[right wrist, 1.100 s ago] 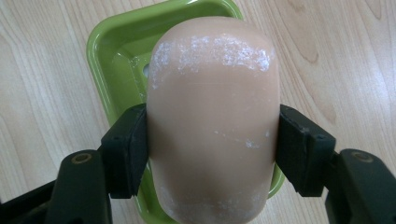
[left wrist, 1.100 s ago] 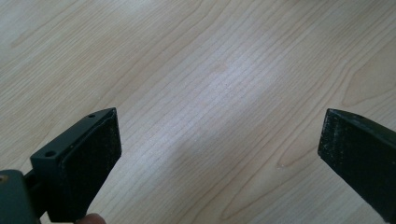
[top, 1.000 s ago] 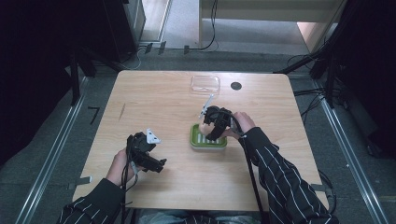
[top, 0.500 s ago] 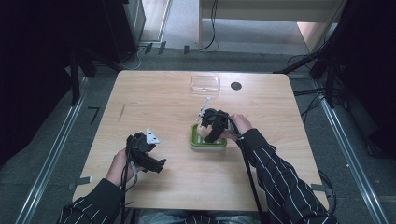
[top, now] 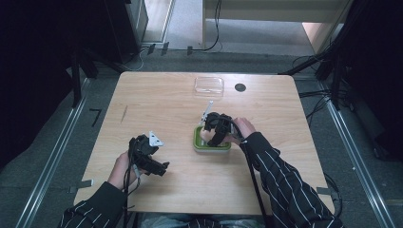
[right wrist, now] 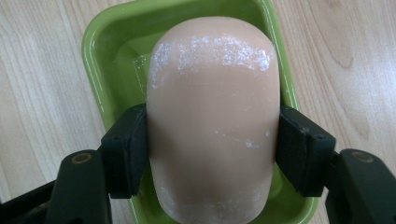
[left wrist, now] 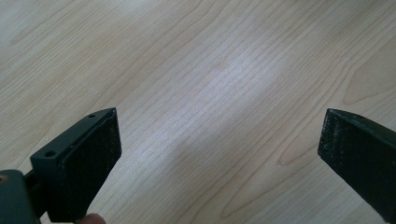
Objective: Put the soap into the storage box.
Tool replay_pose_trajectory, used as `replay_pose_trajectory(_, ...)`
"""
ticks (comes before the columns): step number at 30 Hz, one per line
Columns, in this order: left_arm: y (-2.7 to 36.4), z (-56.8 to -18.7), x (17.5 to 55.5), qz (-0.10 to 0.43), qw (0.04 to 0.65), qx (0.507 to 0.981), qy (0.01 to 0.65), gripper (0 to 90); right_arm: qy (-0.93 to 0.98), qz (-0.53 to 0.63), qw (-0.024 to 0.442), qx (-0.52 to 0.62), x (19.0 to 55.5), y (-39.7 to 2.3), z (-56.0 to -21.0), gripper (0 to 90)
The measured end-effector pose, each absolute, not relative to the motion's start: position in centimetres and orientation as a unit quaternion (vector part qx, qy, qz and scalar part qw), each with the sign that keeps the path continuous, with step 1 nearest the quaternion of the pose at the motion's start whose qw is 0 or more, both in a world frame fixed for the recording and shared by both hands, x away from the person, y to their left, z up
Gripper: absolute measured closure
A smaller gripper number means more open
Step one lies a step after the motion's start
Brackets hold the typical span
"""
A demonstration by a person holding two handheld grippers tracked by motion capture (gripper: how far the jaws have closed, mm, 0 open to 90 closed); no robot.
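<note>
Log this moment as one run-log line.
right tool: shut on soap bar | soap bar: over green dish | left tool: open, above bare table | clear lid: far edge

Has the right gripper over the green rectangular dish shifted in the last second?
No clear move: the right gripper sits over the green rectangular dish, same gap to the clear plastic lid.

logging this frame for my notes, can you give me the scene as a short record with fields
surface: light wooden table
right gripper: jaws closed on the sides of a peach-coloured soap bar
soap bar position: over a green soap dish; contact with it cannot be told
left gripper: jaws wide apart, nothing between them, over bare wood at the table's near left
far side: clear plastic lid, beside a round dark hole in the tabletop
person: both sleeves striped
</note>
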State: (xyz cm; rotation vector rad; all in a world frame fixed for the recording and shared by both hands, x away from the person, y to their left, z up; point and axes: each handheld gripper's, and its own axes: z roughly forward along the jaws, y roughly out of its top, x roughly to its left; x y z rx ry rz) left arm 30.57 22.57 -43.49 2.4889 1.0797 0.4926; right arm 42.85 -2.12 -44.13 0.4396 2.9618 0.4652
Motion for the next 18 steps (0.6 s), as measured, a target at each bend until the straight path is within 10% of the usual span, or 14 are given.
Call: replay_pose_trajectory(18,22.49,-43.51,30.59,0.175,0.192,0.886,0.384,0.1,0.977,0.145,0.056,0.148,42.81,-2.11,-44.51,33.4)
